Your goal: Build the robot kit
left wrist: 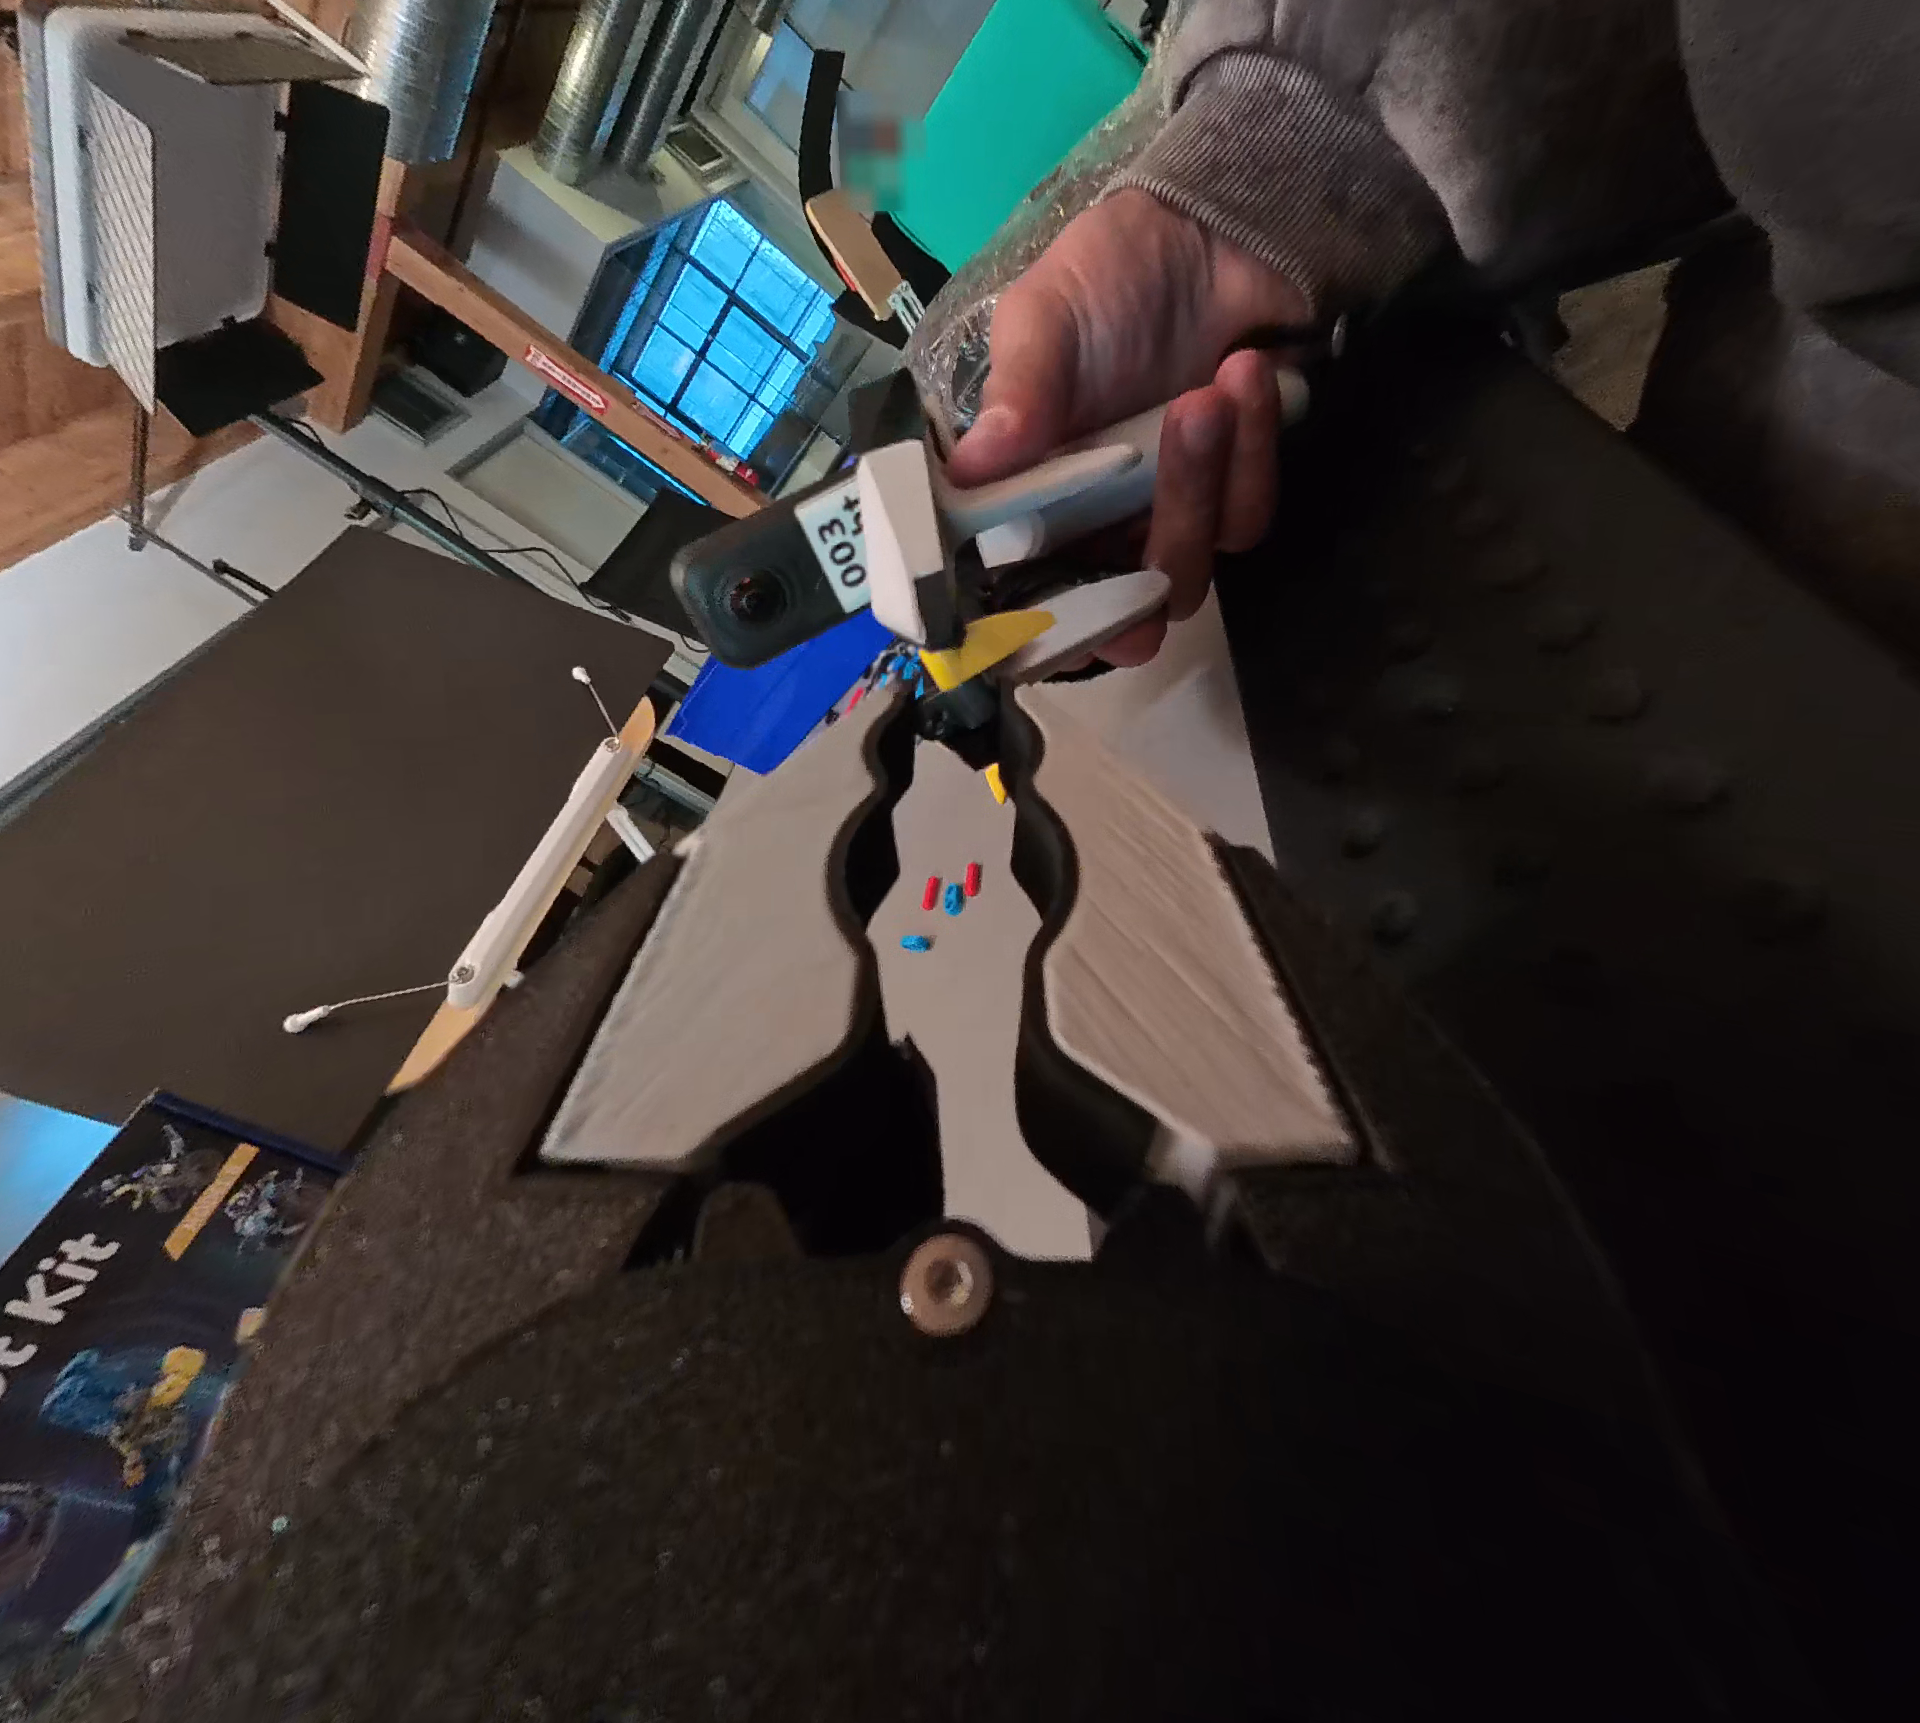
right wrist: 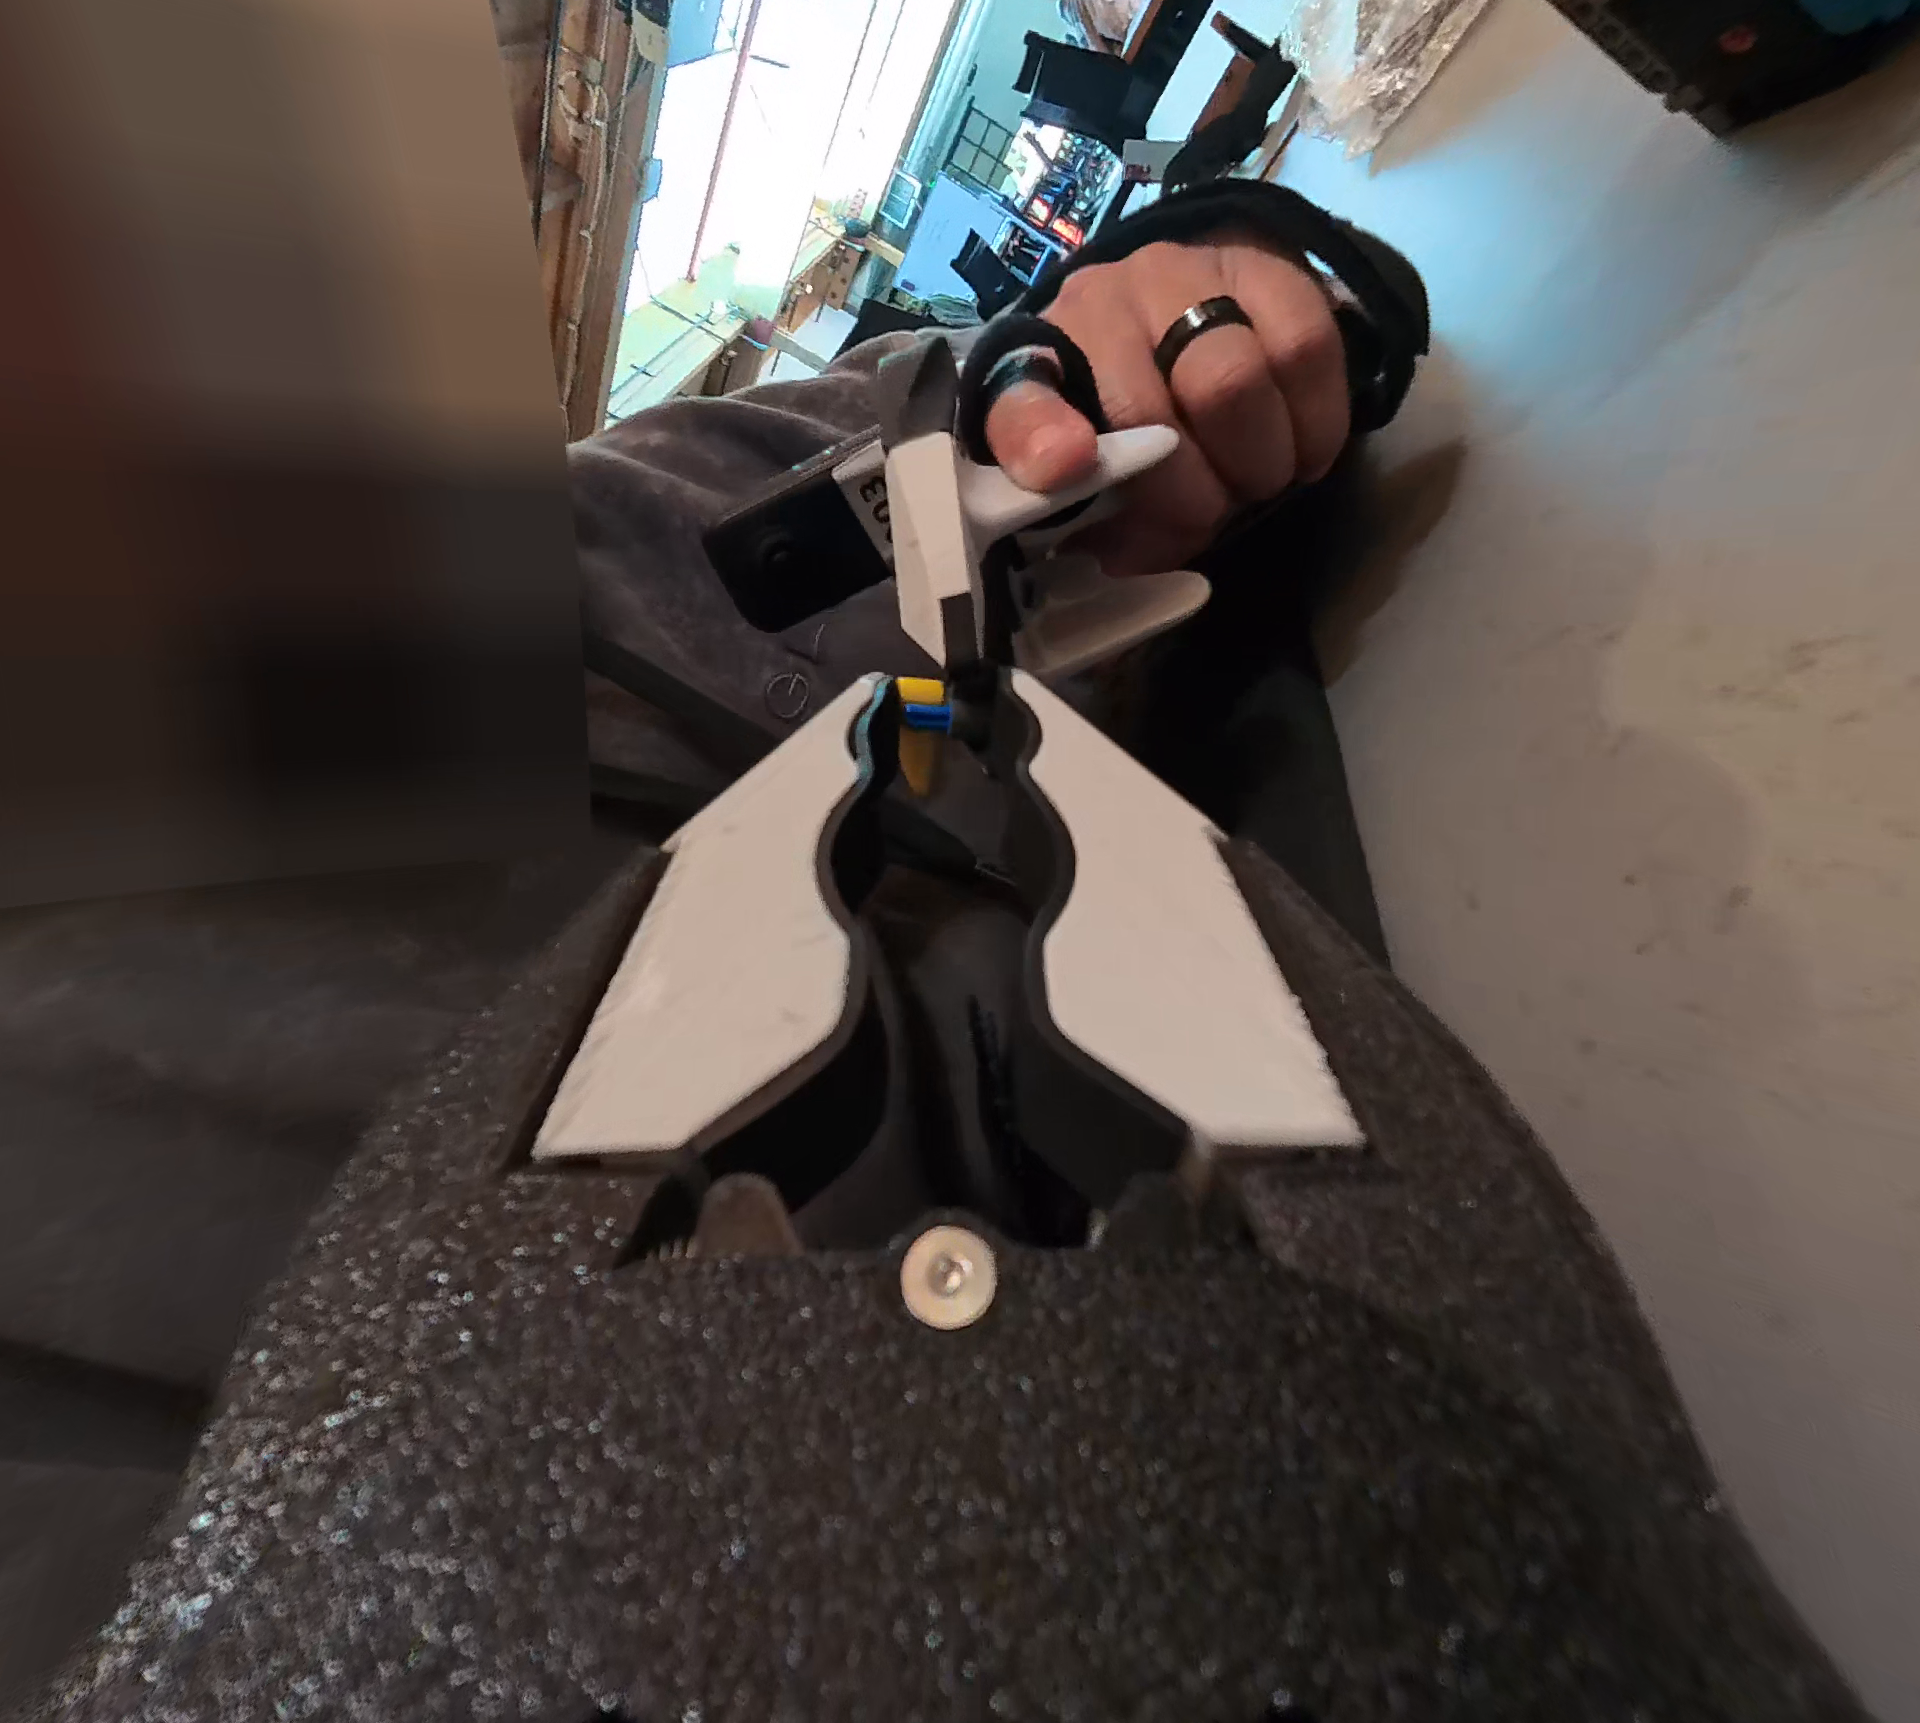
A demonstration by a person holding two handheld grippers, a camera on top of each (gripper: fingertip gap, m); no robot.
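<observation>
My left gripper [left wrist: 951, 723] is shut on the black end of a small brick model [left wrist: 982, 650] with yellow, blue and black parts, held up in the air. My right gripper [right wrist: 930, 705] is shut on the same model [right wrist: 920, 717] at its yellow and blue end. The two grippers meet tip to tip. In the left wrist view the right gripper [left wrist: 940, 634] shows with its camera and a hand on it. In the right wrist view the left gripper [right wrist: 966, 660] shows with a ringed hand on it. Loose red and blue pins [left wrist: 951, 894] lie on the white table below.
A black mat [left wrist: 312, 790] lies to the left with a white rod tool [left wrist: 540, 873] at its edge. A printed kit box [left wrist: 104, 1341] sits at the lower left, a blue sheet [left wrist: 790, 697] beyond. White table [right wrist: 1610, 634] and bubble wrap [right wrist: 1382, 11] lie to the right. My left and right fingertips are right by each other.
</observation>
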